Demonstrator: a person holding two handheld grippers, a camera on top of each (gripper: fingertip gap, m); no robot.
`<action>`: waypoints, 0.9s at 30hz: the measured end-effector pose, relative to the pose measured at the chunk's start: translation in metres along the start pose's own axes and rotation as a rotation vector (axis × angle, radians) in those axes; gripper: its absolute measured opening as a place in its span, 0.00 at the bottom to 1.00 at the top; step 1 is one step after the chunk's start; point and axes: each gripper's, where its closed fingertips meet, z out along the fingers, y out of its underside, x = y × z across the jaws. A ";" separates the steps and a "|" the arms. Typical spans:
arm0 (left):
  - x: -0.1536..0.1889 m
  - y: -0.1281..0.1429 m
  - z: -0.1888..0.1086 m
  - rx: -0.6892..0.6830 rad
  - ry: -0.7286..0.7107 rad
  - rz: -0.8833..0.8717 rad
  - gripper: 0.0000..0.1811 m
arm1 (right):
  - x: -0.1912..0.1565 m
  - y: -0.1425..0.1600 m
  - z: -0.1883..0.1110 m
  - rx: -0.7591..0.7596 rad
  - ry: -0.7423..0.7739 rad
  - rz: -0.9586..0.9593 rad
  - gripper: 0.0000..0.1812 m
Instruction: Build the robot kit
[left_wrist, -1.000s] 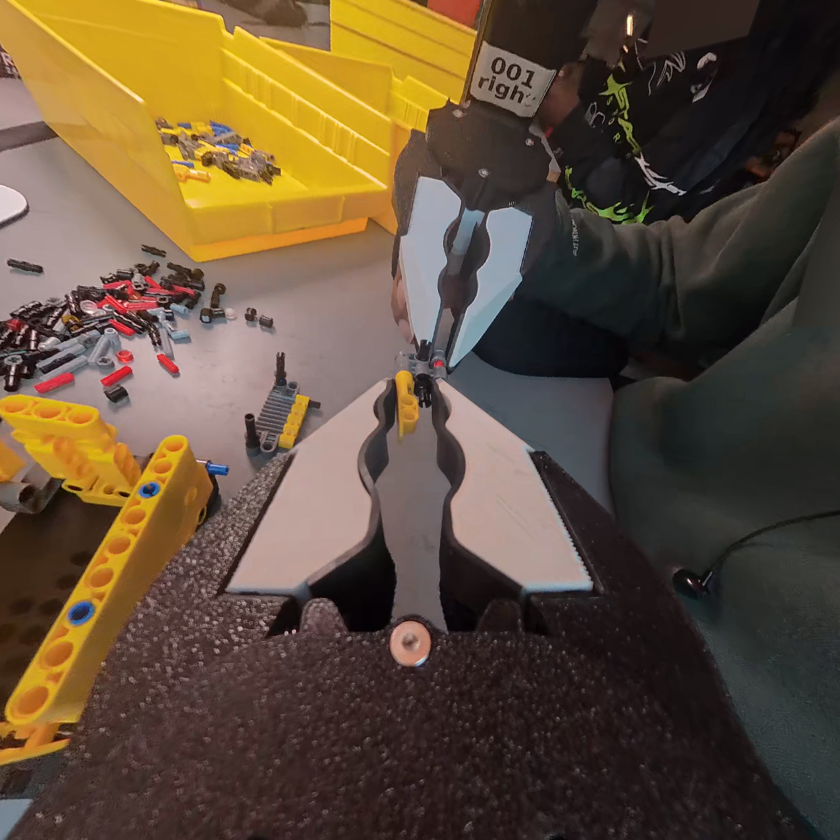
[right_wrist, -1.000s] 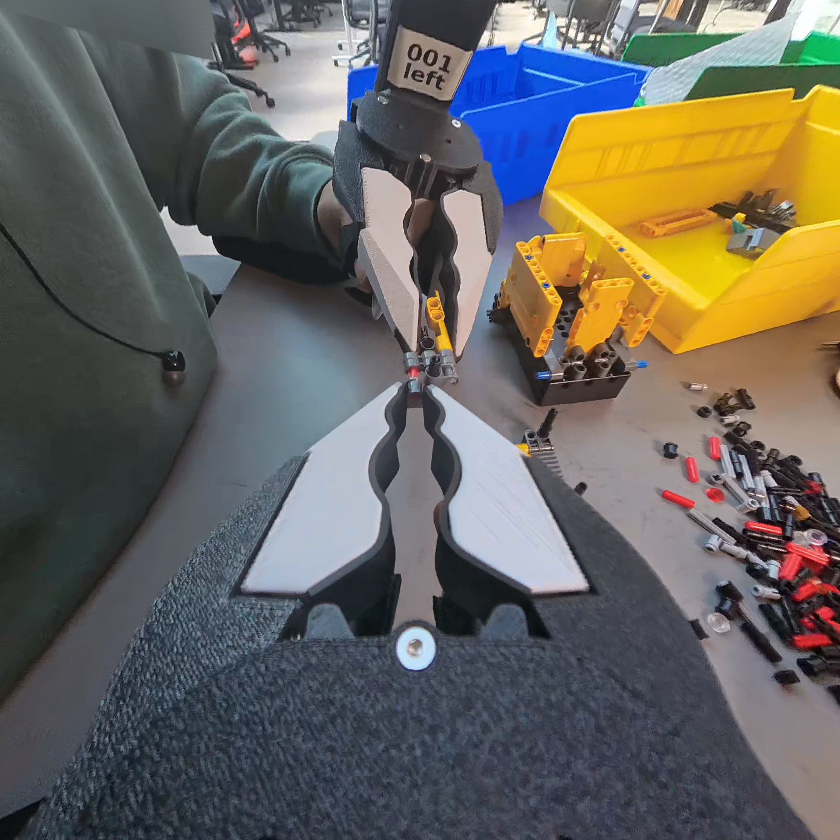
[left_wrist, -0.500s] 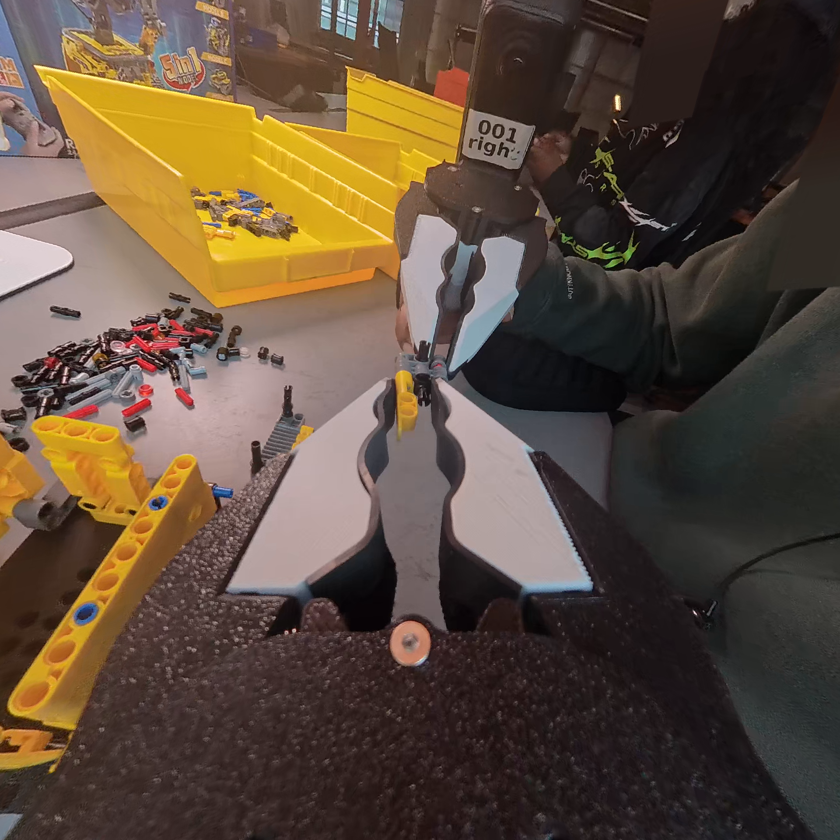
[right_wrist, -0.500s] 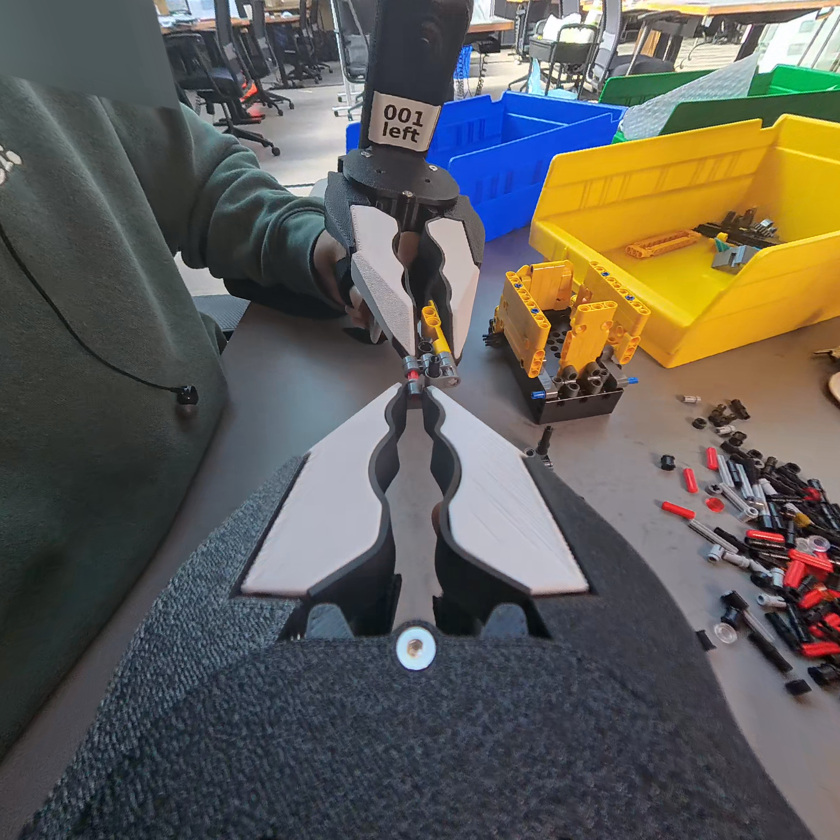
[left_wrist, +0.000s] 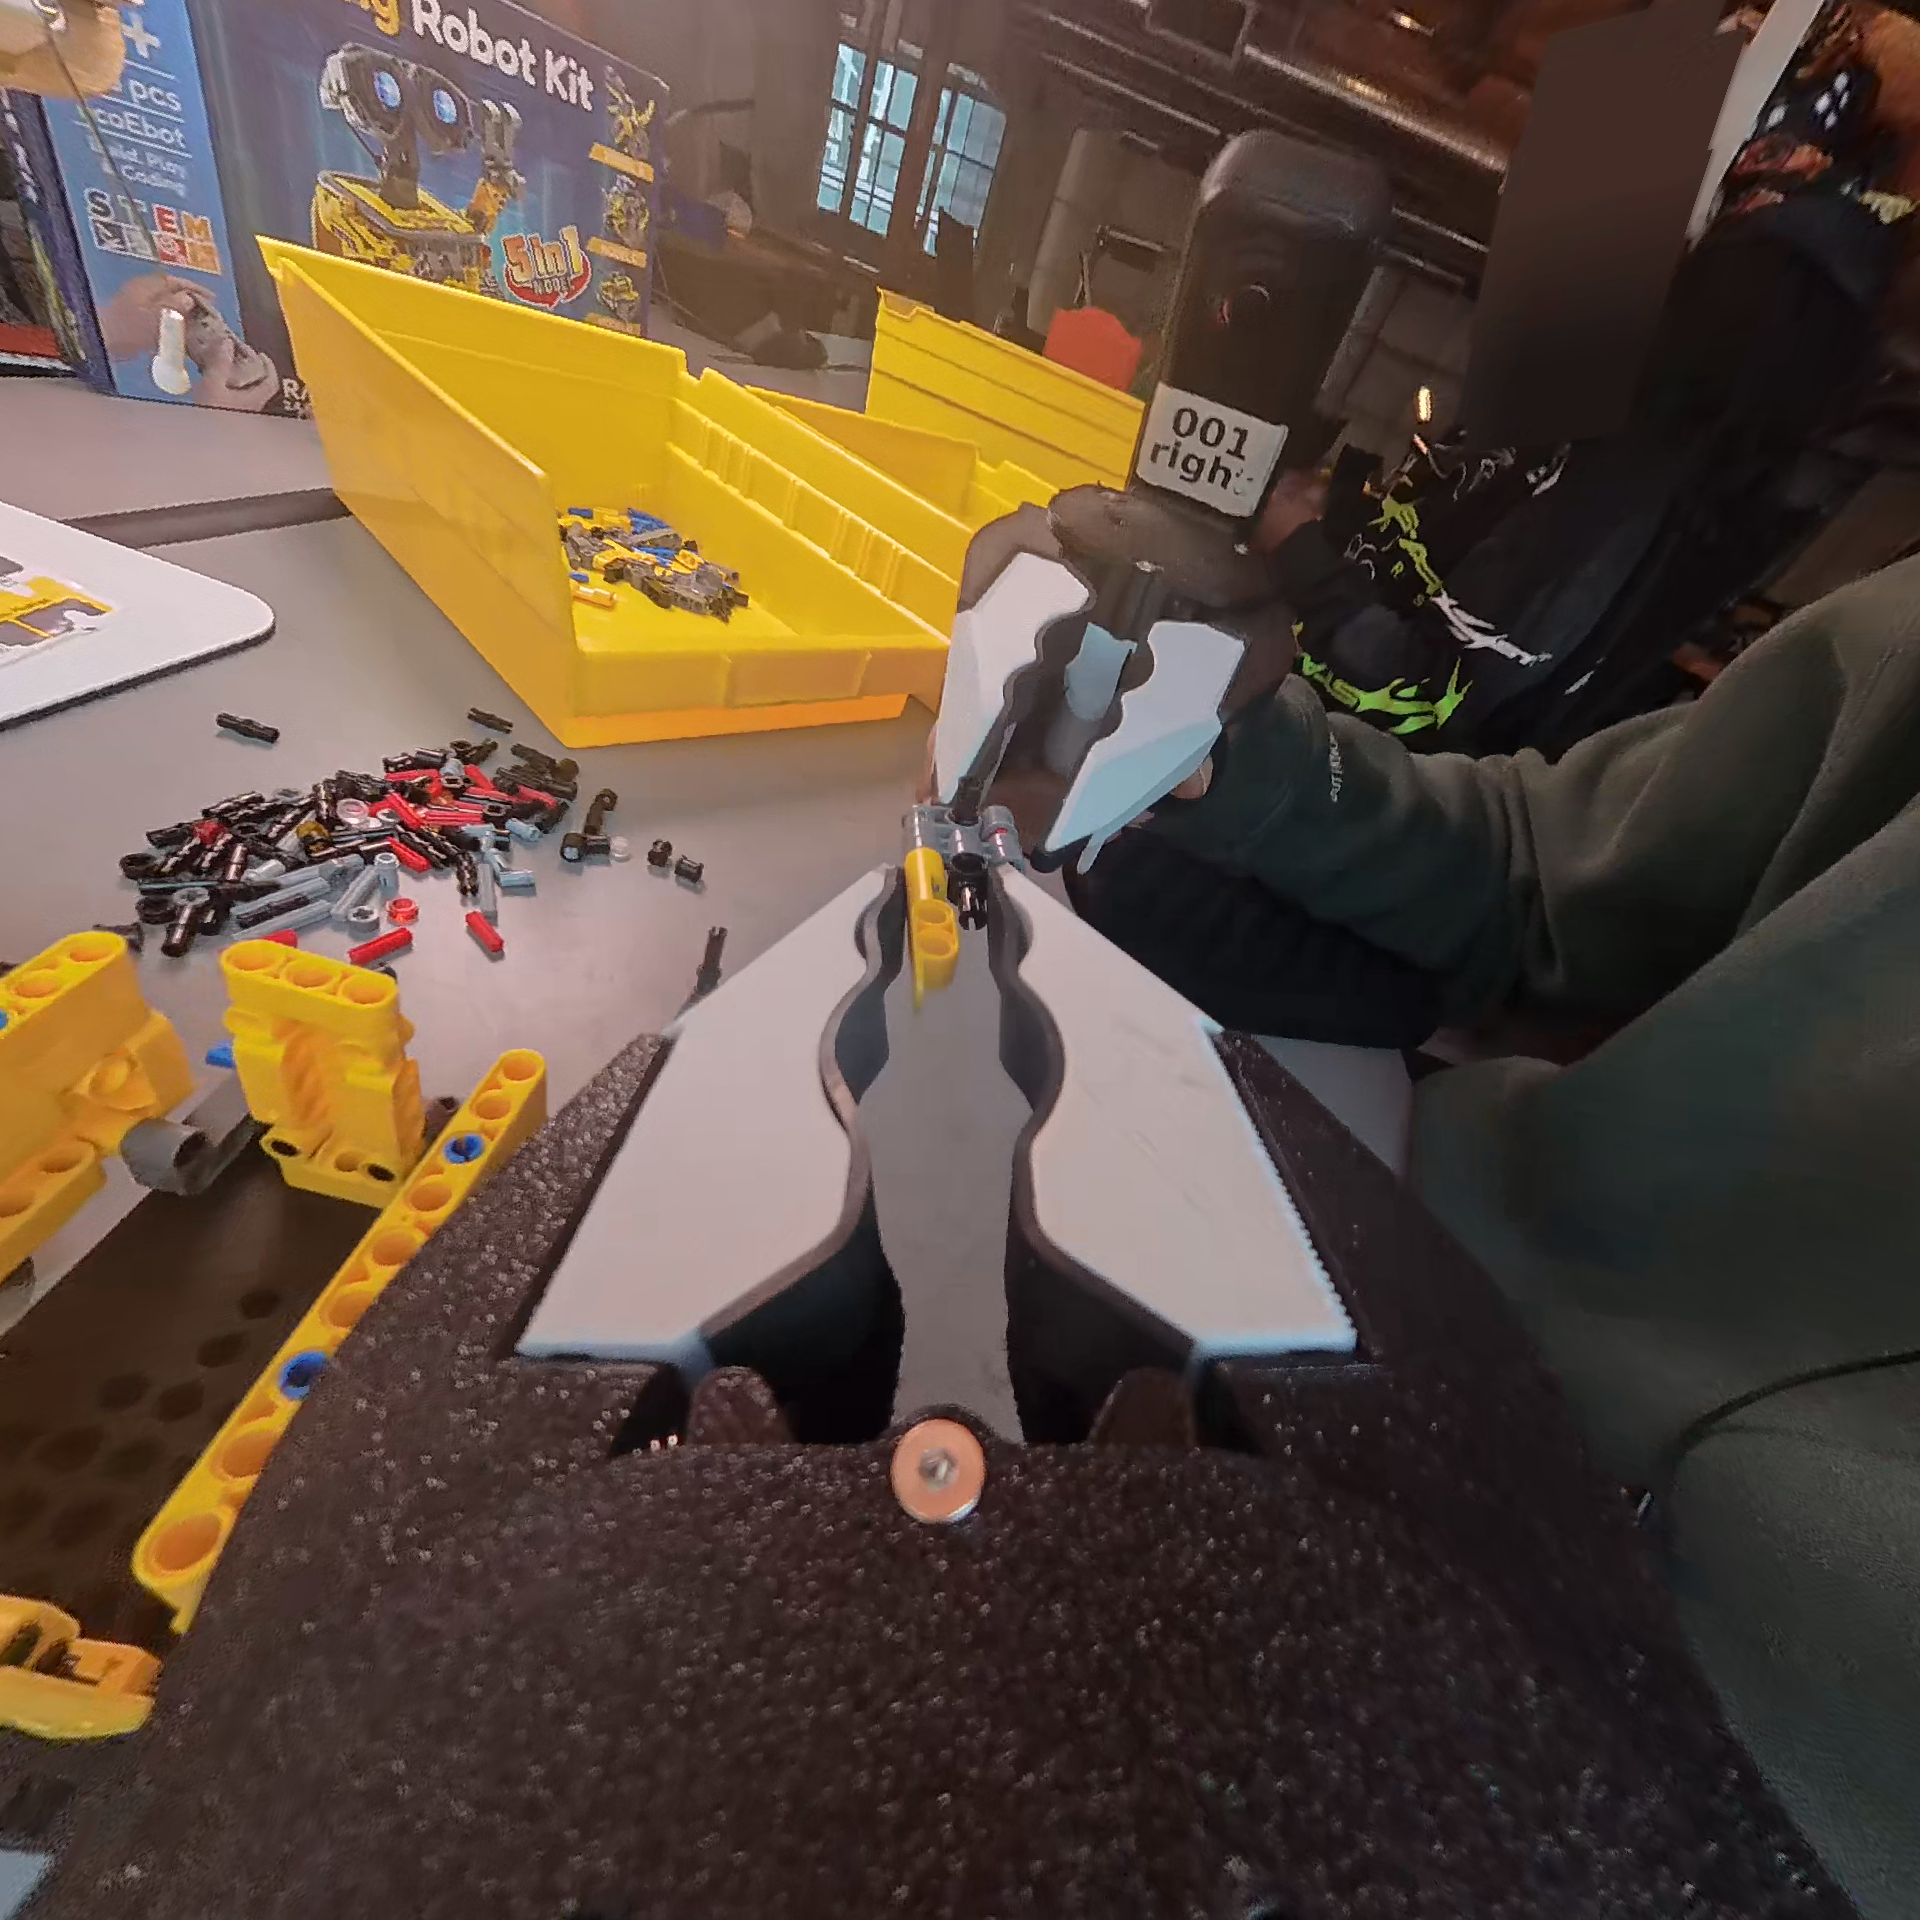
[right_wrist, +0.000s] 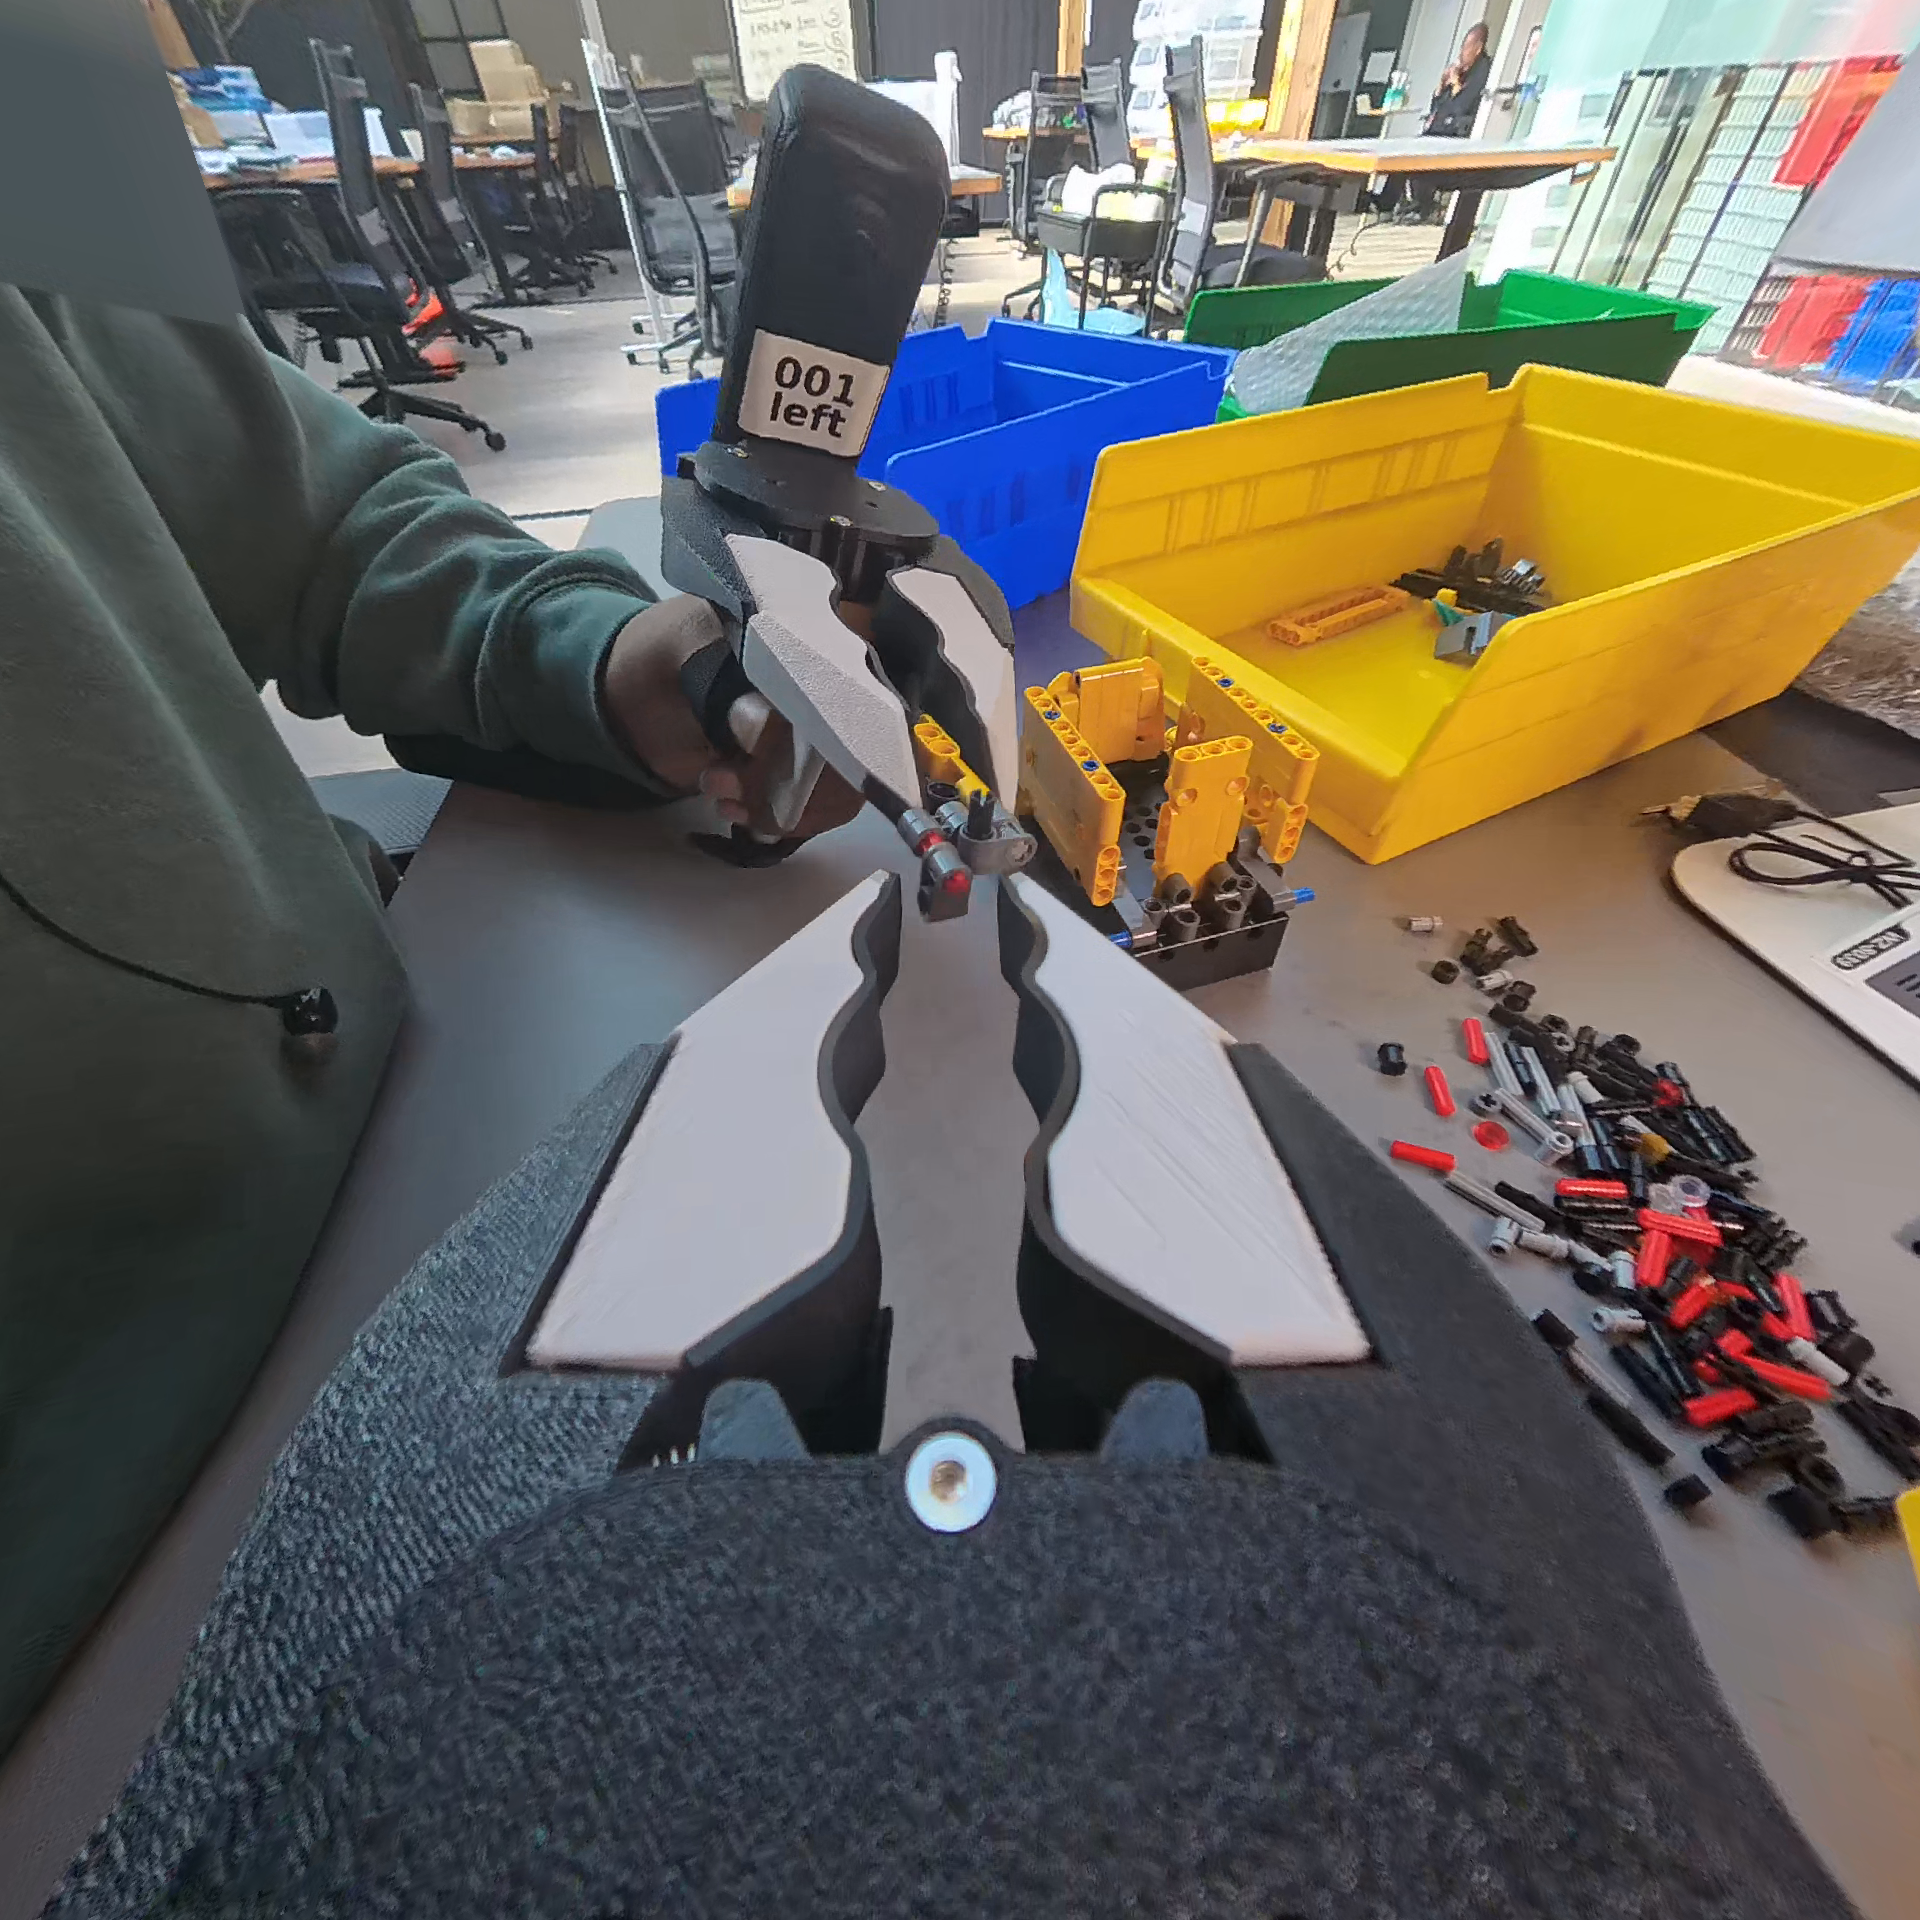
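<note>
My left gripper (left_wrist: 940, 883) is shut on a short yellow beam (left_wrist: 932, 928). A grey connector with black and red pins (left_wrist: 961, 834) sits on the beam's far end. The piece is held above the table. In the right wrist view the left gripper (right_wrist: 956, 800) holds the yellow beam (right_wrist: 940, 746), and the grey connector (right_wrist: 961, 847) points at me. My right gripper (right_wrist: 948, 883) is open, its tips on either side of the connector's red-pinned end and apart from it. It also shows in the left wrist view (left_wrist: 1013, 821), facing my left gripper.
A yellow bin (left_wrist: 488, 499) with small parts stands at the back, with a pile of loose pins (left_wrist: 364, 831) before it. A yellow and black assembly (right_wrist: 1174, 810), another yellow bin (right_wrist: 1662, 644), a blue bin (right_wrist: 1039, 436) and a white mat (right_wrist: 1766, 914) also stand on the table. Left and right tips are no more than a few centimetres apart.
My right gripper's jaws have parted and let go of the grey connector. Both grippers have tilted upward. My left gripper still holds the yellow beam.
</note>
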 end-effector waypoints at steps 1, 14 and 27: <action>-0.003 -0.004 -0.002 0.022 -0.010 -0.019 0.08 | 0.003 -0.002 0.000 0.009 0.025 -0.009 0.10; -0.037 -0.021 -0.013 0.129 -0.283 -0.043 0.08 | 0.035 -0.018 0.028 0.023 0.520 -0.028 0.15; -0.021 -0.032 -0.016 0.216 -0.163 -0.052 0.08 | 0.027 -0.033 0.023 0.182 0.378 0.044 0.11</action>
